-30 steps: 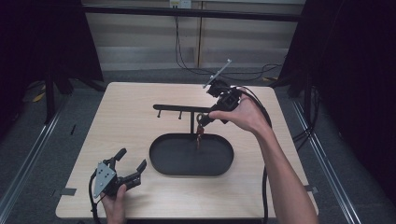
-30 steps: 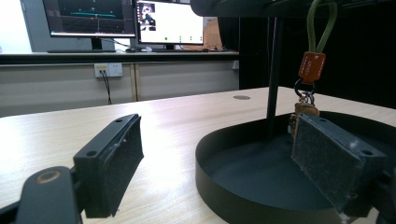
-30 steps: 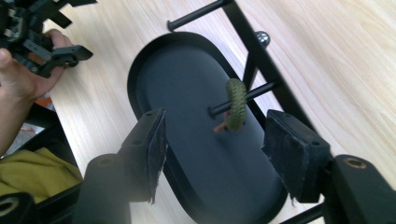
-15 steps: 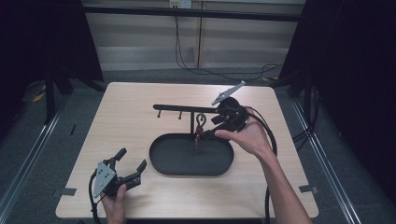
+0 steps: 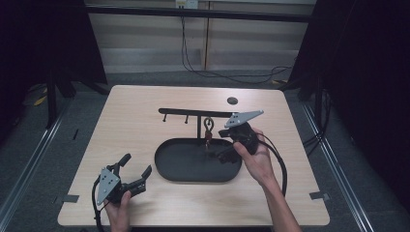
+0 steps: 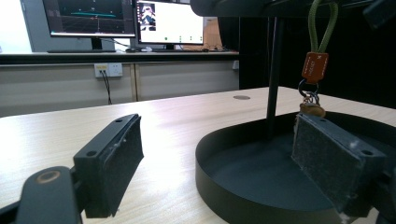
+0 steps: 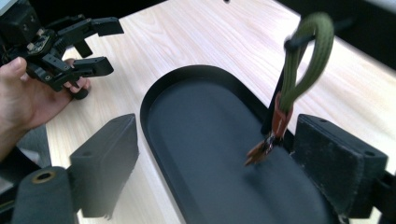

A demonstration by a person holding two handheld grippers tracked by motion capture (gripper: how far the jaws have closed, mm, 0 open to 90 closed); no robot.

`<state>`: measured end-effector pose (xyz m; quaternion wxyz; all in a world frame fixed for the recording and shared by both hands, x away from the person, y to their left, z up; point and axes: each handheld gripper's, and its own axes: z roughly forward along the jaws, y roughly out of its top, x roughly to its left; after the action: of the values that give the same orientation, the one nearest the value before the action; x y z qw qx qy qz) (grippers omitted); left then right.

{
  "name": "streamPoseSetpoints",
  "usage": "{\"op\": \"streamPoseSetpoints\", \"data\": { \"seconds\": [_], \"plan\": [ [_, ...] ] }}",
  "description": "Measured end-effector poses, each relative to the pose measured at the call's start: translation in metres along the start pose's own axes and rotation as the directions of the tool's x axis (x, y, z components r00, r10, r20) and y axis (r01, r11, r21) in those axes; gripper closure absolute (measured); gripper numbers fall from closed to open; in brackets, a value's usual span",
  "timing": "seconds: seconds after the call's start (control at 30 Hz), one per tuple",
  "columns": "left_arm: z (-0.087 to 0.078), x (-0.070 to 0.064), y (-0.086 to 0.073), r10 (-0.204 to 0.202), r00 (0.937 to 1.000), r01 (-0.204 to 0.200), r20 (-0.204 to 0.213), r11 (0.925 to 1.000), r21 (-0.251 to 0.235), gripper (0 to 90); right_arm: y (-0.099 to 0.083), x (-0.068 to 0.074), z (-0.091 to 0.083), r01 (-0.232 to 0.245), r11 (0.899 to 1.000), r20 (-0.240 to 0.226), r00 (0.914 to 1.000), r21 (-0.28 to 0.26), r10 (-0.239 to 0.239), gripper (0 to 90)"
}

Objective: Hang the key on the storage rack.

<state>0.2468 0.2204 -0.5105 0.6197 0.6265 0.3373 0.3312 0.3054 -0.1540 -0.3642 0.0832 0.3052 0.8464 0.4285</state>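
Your right tongs point(image 5: 223, 155) gape apart over the black oval metal tray point(image 5: 174, 171), beside the hanging olive-corded keyring point(image 5: 208, 129); your left tongs point(image 5: 134, 173) gape left of the tray.

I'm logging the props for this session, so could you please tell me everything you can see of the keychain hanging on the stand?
The keychain has an olive-green cord loop, an orange-brown tag with a small white mark, a metal ring and a small brownish piece at the bottom. Its loop hangs from the stand's black crossbar, beside the upright post, so it dangles just above the black oval tray. The right gripper is open, with the dangling end near its jaw; whether they touch is unclear.
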Motion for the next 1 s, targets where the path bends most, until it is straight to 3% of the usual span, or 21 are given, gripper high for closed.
{"op": "streamPoseSetpoints", "data": {
  "seconds": [0.1, 0.2, 0.3, 0.33, 0.37, 0.5, 0.53, 0.57, 0.6, 0.77, 0.87, 1.0],
  "plan": [
    [0.000, 0.000, 0.000, 0.001, 1.0000, -0.001, 0.000, 1.0000, 0.001, 15.9, -0.016, -0.001, 0.001, -0.019, 1.000, -0.010, 0.9998, -0.019, 0.019, 14.1],
    [0.000, 0.000, 0.000, 0.001, 1.0000, -0.001, 0.000, 1.0000, 0.001, 15.9, -0.036, 0.001, 0.003, -0.041, 0.998, 0.042, 0.9982, -0.052, 0.043, 14.0],
    [0.000, 0.000, 0.000, 0.000, 1.0000, 0.000, 0.000, 1.0000, 0.000, 15.9, -0.053, 0.000, 0.004, -0.061, 0.990, 0.017, 0.9978, -0.125, 0.063, 14.0],
    [0.000, 0.000, 0.000, 0.000, 1.0000, 0.000, 0.000, 1.0000, 0.000, 15.9, -0.053, 0.000, 0.004, -0.061, 0.990, 0.017, 0.9978, -0.125, 0.063, 14.0],
    [0.000, 0.000, 0.000, -0.001, 1.0000, 0.001, 0.000, 1.0000, 0.000, 15.9, -0.065, 0.000, 0.006, -0.065, 0.985, 0.070, 0.9945, -0.162, 0.077, 14.1],
    [0.000, 0.000, 0.000, -0.001, 1.0000, 0.001, 0.000, 1.0000, -0.001, 15.9, -0.084, -0.001, 0.009, -0.069, 0.976, 0.115, 0.9888, -0.206, 0.095, 14.8],
    [0.000, 0.000, 0.000, -0.001, 1.0000, 0.001, 0.000, 1.0000, -0.001, 15.9, -0.090, -0.001, 0.009, -0.072, 0.972, 0.120, 0.9876, -0.223, 0.101, 14.9],
    [0.000, 0.000, 0.000, -0.001, 1.0000, 0.001, 0.000, 1.0000, -0.001, 15.9, -0.102, -0.002, 0.010, -0.077, 0.960, 0.135, 0.9840, -0.269, 0.117, 15.7],
    [0.000, 0.000, 0.000, -0.001, 1.0000, 0.001, 0.000, 1.0000, -0.001, 15.9, -0.102, -0.002, 0.010, -0.077, 0.960, 0.135, 0.9840, -0.269, 0.117, 15.7],
    [0.000, 0.000, 0.000, 0.001, 1.0000, -0.001, 0.000, 1.0000, 0.001, 15.9, -0.133, -0.006, 0.015, -0.082, 0.941, 0.169, 0.9750, -0.327, 0.144, 18.7],
    [0.000, 0.000, 0.000, 0.001, 1.0000, -0.001, 0.000, 1.0000, 0.001, 15.9, -0.148, -0.005, 0.019, -0.072, 0.931, 0.206, 0.9664, -0.357, 0.154, 18.7],
    [0.000, 0.000, 0.000, -0.001, 1.0000, 0.001, 0.000, 1.0000, 0.000, 15.9, -0.161, -0.004, 0.022, -0.071, 0.905, 0.227, 0.9570, -0.419, 0.180, 18.6]
  ]
}}
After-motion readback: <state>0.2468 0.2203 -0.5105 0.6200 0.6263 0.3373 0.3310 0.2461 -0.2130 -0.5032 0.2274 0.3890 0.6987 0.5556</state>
